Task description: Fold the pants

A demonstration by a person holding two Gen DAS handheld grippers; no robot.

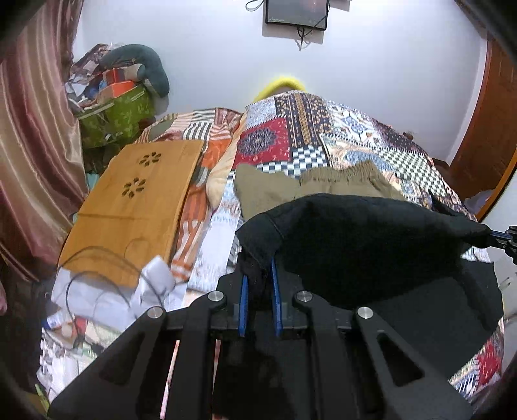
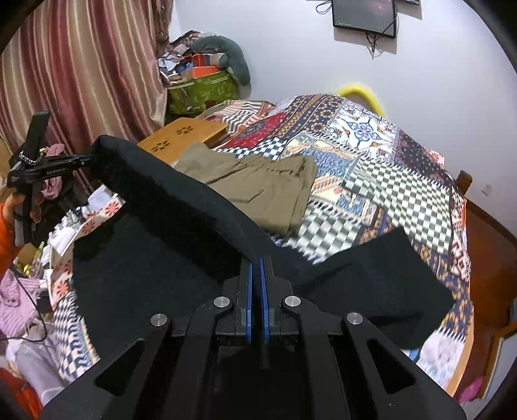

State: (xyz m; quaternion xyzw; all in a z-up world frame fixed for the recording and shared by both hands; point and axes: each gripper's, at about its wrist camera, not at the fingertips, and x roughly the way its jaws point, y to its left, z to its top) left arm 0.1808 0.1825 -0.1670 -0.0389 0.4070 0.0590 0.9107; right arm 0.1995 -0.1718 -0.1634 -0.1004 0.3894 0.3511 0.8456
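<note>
Currently both grippers pinch the black pants (image 2: 181,232) and hold one edge of them raised above the patchwork bedspread (image 2: 387,168). Left gripper (image 1: 258,274): blue pads nearly together, a bunched fold of black cloth clamped between them. Right gripper (image 2: 257,261): pads pressed together, the cloth edge caught at their tips.

In the right wrist view the lifted edge runs as a taut band from the right gripper up and leftward to the left gripper, which a hand (image 2: 22,206) grips by its handle. The remainder of the pants lies on the bedspread below this band, with one flat black part extending to the right of the right gripper.

Landmark: khaki garment (image 2: 258,190), folded, lying on the bedspread.
- Black pants: nearer the cameras than the khaki garment; the raised edge overlaps its near side in both views.
- Wooden lap tray (image 1: 135,206): left of the khaki garment, on a striped blanket (image 1: 200,126).
- Green bag (image 2: 200,93) heaped with clutter: beyond and left of it, beside the curtain (image 2: 80,64).
- Wall screen (image 1: 297,13): on the white wall, far beyond it.
</note>
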